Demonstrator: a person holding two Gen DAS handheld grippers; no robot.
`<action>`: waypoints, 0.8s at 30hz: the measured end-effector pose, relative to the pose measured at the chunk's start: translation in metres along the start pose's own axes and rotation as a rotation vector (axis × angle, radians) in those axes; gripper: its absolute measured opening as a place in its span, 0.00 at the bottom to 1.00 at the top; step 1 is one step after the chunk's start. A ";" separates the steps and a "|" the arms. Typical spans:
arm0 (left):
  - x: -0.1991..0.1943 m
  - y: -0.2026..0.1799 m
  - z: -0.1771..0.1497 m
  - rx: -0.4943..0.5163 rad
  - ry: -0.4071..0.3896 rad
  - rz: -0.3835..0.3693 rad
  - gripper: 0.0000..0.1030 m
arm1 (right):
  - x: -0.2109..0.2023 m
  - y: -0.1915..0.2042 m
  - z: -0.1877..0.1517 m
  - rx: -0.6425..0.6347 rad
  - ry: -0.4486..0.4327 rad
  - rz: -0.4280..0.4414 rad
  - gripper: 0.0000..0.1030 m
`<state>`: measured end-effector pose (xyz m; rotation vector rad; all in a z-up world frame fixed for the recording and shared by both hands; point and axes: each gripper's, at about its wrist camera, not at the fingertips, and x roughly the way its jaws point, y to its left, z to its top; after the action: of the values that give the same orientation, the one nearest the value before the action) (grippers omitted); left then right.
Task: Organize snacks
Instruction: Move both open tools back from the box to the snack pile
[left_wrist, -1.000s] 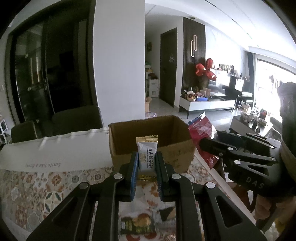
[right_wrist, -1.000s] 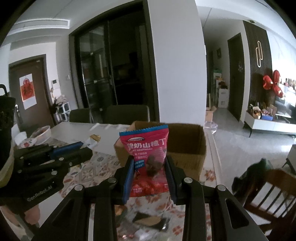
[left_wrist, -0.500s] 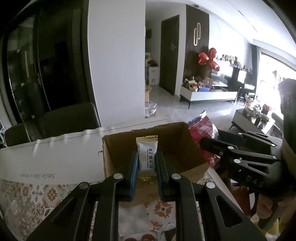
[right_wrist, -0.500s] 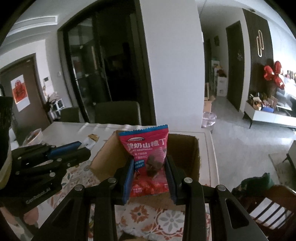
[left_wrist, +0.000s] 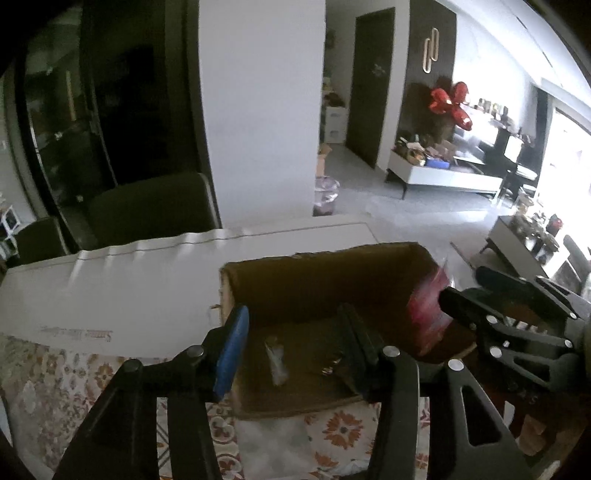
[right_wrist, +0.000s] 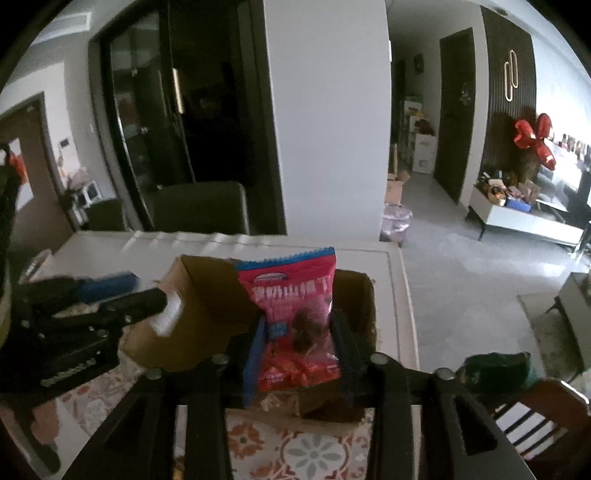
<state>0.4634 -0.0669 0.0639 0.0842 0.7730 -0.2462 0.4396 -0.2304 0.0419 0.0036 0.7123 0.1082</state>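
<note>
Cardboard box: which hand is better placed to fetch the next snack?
Left. The left tongs are opening with nothing between them, its small packet down in the box; the right tongs, also opening, have the red bag between them.

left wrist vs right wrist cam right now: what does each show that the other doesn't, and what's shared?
Left wrist only: the cardboard box's floor, where a small pale packet lies blurred, clear of the opening left tool.

Right wrist only: the printed front of the red snack bag, standing between the opening right tool's fingers over the box; a wooden chair.

Both: box, red bag, patterned tablecloth, both tools, red balloon decoration.
</note>
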 end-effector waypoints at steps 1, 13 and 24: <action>-0.002 0.001 -0.003 0.005 -0.007 0.007 0.48 | -0.001 0.004 0.001 -0.002 -0.006 -0.008 0.56; -0.049 -0.002 -0.031 0.031 -0.105 0.087 0.55 | -0.030 0.008 -0.020 0.005 -0.045 0.009 0.56; -0.103 -0.012 -0.084 0.084 -0.183 0.096 0.62 | -0.085 0.016 -0.065 0.034 -0.119 -0.006 0.56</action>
<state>0.3322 -0.0454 0.0766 0.1749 0.5748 -0.1925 0.3317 -0.2257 0.0489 0.0401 0.5950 0.0893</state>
